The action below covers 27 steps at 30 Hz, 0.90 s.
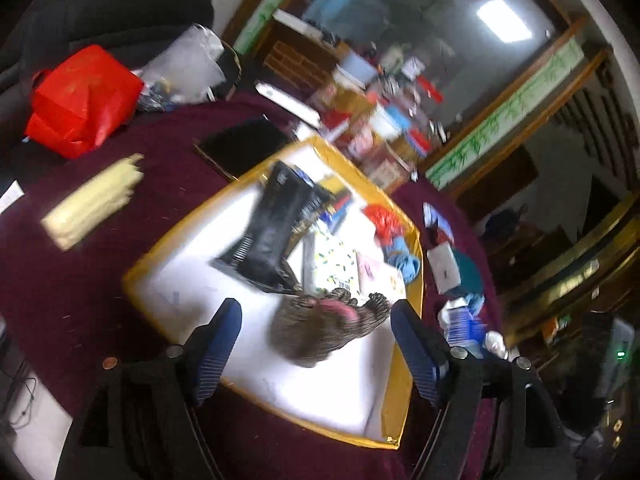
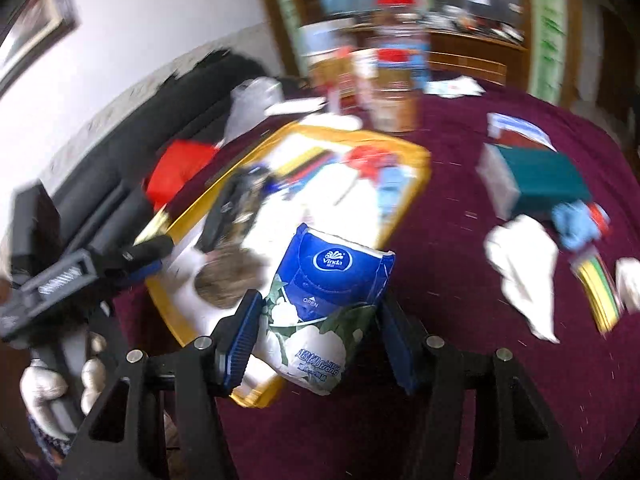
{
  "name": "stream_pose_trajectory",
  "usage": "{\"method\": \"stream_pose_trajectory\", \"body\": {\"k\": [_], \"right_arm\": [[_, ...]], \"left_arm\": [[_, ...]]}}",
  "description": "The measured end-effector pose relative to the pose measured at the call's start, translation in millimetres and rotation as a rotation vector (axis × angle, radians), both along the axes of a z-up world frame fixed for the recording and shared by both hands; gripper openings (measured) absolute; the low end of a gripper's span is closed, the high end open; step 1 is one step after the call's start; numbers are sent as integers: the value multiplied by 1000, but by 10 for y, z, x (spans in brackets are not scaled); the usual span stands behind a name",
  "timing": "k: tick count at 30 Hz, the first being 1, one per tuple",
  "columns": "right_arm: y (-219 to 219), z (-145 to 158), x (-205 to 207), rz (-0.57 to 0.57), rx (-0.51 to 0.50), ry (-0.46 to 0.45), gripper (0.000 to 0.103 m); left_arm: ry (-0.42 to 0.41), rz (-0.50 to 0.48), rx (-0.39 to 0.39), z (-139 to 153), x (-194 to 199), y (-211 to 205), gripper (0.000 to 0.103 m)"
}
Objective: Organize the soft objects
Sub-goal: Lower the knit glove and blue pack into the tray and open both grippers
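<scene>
Bench [image 1: 80, 280] cloth: deep maroon. Tray [image 1: 136, 276]: yellow-gold rim, white inside. Plush toy [image 1: 320, 328]: brown/tan mottled stripes w/ pink patch. Tissue pack [image 2: 320, 300]: blue top w/ white logo, white flowers and green leaves lower down. Gripper pads [image 1: 216, 344]: blue, ribbed; frames black. Bag [image 1: 80, 100]: bright red. Box [image 2: 548, 180]: teal. Cloth [image 2: 524, 276]: white. Long pack [image 1: 92, 204]: pale yellow.

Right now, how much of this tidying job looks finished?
Partly done. A striped plush toy and several other items already lie in the yellow tray, with the left tool open above the toy. The right tool holds a blue tissue pack by the tray. A white cloth and blue cloth remain on the table.
</scene>
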State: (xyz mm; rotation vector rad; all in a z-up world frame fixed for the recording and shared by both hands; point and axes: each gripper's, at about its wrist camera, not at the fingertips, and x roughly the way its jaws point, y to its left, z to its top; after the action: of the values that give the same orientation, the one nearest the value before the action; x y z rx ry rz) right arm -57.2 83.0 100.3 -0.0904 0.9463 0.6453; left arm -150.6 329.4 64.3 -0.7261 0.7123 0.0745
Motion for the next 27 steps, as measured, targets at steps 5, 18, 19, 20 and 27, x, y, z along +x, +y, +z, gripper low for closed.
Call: {"method": "stream_pose_trajectory", "body": {"k": [5, 18, 19, 20, 27], "right_arm": [[571, -256, -37, 117, -90, 41, 58], [963, -702, 465, 14, -288, 128, 53], [969, -691, 496, 6, -287, 127, 53], [968, -683, 539, -5, -291, 117, 53], [727, -532, 639, -35, -140, 115, 62]], "left_arm": [[-10, 13, 4, 16, -113, 95, 82], [-2, -21, 24, -65, -84, 49, 82], [0, -21, 26, -64, -85, 45, 82], [2, -19, 28, -63, -86, 45, 82], [11, -17, 50, -15, -113, -2, 82]]}}
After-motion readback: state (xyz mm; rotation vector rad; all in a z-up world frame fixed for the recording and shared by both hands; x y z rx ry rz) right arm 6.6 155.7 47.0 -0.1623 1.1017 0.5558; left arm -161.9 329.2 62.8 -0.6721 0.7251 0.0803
